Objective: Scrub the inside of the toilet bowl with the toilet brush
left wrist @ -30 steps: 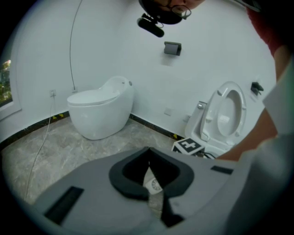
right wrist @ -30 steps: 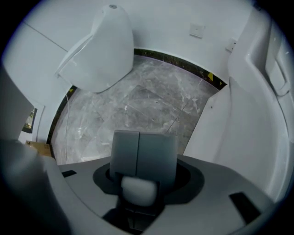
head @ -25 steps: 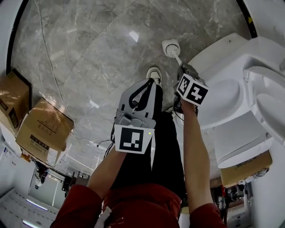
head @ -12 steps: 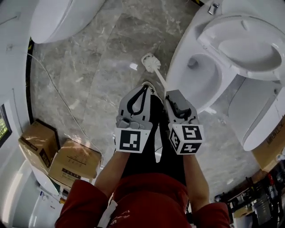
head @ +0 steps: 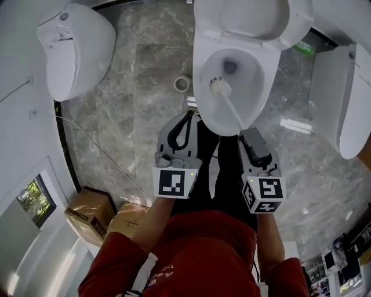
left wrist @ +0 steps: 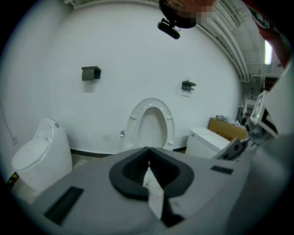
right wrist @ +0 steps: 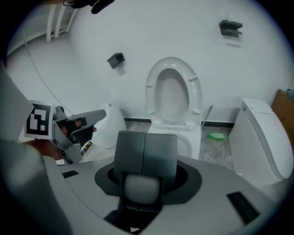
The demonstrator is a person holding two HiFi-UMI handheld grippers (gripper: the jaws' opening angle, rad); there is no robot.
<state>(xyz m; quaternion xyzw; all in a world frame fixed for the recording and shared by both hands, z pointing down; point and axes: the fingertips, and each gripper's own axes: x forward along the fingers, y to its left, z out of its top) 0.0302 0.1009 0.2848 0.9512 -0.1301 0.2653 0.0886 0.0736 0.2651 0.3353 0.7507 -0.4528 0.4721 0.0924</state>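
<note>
Nearest, at 6 o'clock in the head view, is the person's red top (head: 197, 255). The left gripper (head: 189, 114) points to 12 o'clock; its jaws are closed together and hold nothing. The right gripper (head: 247, 132), beside it, has its jaws clamped on the handle of the brush (head: 220, 87). The handle runs from this gripper toward 11 o'clock, and the white brush head is inside the bowl (head: 202, 64); whether it touches the porcelain I cannot tell.

The floor (head: 145, 116) is grey marble with pale veins, and it shines. At 8 o'clock stand two cardboard boxes (head: 90, 212), and a thin cable (head: 98, 148) lies on the floor near them. A small ring (head: 182, 84) sits on the floor just beside the bowl, at 11 o'clock. The seat (head: 249, 17) is raised at 12 o'clock. A second toilet (head: 75, 46) is at 10 o'clock, a third toilet (head: 348, 98) at 2 o'clock. The wall (left wrist: 138, 46) behind is white, with two small black fittings (left wrist: 91, 72) on it.
</note>
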